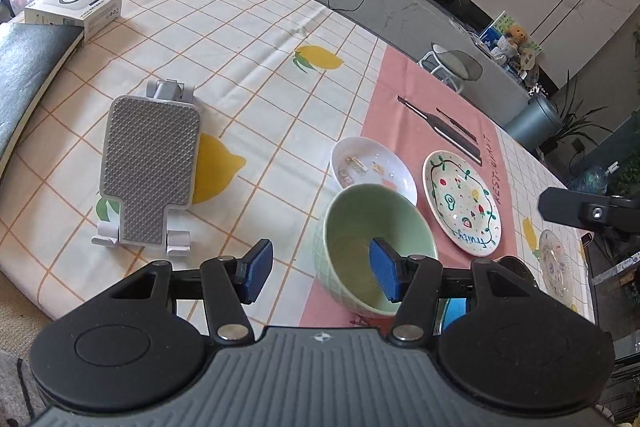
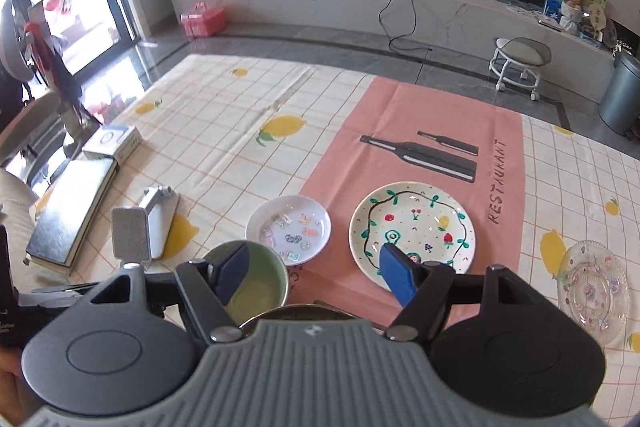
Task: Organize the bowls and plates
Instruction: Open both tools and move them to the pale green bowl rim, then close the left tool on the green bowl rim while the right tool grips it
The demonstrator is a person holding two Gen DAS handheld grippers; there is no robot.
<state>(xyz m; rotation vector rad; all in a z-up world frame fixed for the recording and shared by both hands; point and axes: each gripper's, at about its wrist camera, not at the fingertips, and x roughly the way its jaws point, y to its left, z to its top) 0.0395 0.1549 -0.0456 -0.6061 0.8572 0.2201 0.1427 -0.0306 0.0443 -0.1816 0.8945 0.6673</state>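
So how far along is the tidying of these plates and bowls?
Early, it seems. Nothing looks stacked yet: the green bowl, small white dish, painted plate and glass plate each lie separately on the cloth. Nothing is in hand; the left tongs and right tongs are both open and empty. Left to do: gathering all four. A dark rim under the right tongs is too hidden to identify.

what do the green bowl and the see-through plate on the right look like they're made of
Green bowl: probably glazed ceramic; opaque, thick-walled, with a soft sheen and a moulded lattice outside. See-through plate: pressed glass or clear plastic; the cloth shows through it, and it has a scalloped, patterned rim.
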